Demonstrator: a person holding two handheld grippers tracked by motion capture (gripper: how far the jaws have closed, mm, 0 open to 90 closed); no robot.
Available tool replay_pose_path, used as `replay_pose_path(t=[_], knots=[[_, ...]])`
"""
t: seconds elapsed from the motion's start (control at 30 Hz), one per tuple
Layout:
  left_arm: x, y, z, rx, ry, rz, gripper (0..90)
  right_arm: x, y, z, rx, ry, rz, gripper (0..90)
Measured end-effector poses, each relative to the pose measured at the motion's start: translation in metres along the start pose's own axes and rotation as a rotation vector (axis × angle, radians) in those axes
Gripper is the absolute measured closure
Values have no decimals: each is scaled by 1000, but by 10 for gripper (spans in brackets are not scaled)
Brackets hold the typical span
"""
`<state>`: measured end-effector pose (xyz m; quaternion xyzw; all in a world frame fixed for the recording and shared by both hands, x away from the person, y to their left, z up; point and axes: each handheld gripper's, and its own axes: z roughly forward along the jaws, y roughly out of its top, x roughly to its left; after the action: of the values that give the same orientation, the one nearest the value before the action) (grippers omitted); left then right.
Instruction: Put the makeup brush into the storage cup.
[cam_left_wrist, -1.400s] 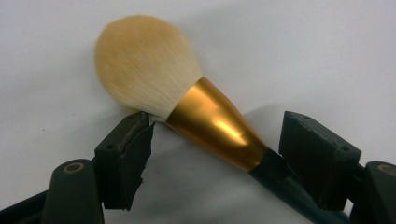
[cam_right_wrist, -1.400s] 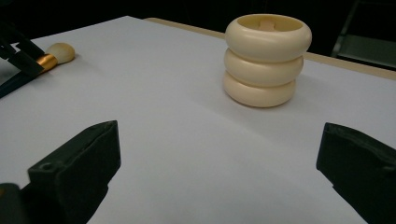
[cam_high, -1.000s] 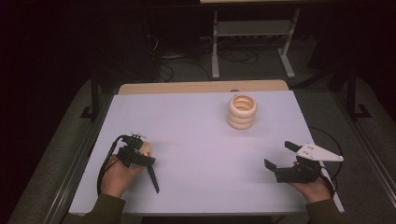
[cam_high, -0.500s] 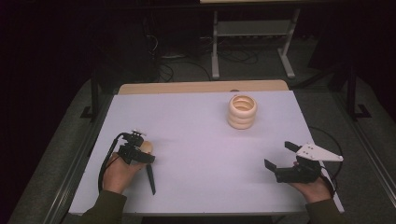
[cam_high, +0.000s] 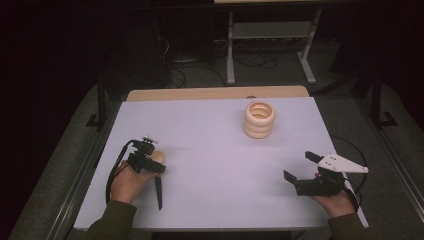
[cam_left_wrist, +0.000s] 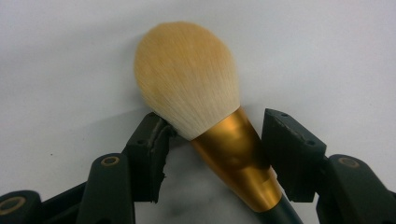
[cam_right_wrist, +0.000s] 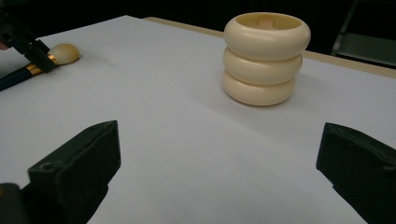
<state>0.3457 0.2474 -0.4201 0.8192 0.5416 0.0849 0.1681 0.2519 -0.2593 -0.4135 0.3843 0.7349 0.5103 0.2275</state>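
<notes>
Left tongs, seen at about 8 o'clock on the counter in the high view, straddle a makeup brush: in the left gripper view the two black jaws stand on either side of the gold ferrule, the one jaw at the base of the bristles, the other close against the ferrule; whether they actually press the brush cannot be told, as a small gap may remain on each side. The cream-orange bristle head points away from the tongs toward 12 o'clock and lies on the counter; the dark handle runs back toward 6 o'clock between the jaws, and in the high view it extends past the person's left hand toward the near edge. A black cable loops from the left tongs round the outside of that hand. Right tongs, at about 4 o'clock on the counter, are released: the jaws stand wide apart with nothing between them, held in the person's right hand, with the grey three-cornered plate on top. Ahead of the right tongs, at roughly 1 o'clock on the counter and well apart from both tongs, stands a cream holder formed as three stacked rings, upright, open at the top. The counter has a white surface with a wooden strip along its far edge.
</notes>
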Motion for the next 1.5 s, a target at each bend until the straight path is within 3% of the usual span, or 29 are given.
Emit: replay_pose_path(t=[0.37,0.93,1.23,1.33,1.5], knots=[[2,2,-1,22,-1,22,479,0,0,0,0,0,3,0],[0,-1,-7,77,-42,8,532,-1,0,0,2,0,6,0],[-4,-1,-4,80,-10,45,564,0,0,0,7,1,7,0],[-2,-1,-4,87,-15,66,578,0,0,0,7,1,5,0],[0,-1,-5,86,-27,62,593,0,0,1,5,1,1,0]])
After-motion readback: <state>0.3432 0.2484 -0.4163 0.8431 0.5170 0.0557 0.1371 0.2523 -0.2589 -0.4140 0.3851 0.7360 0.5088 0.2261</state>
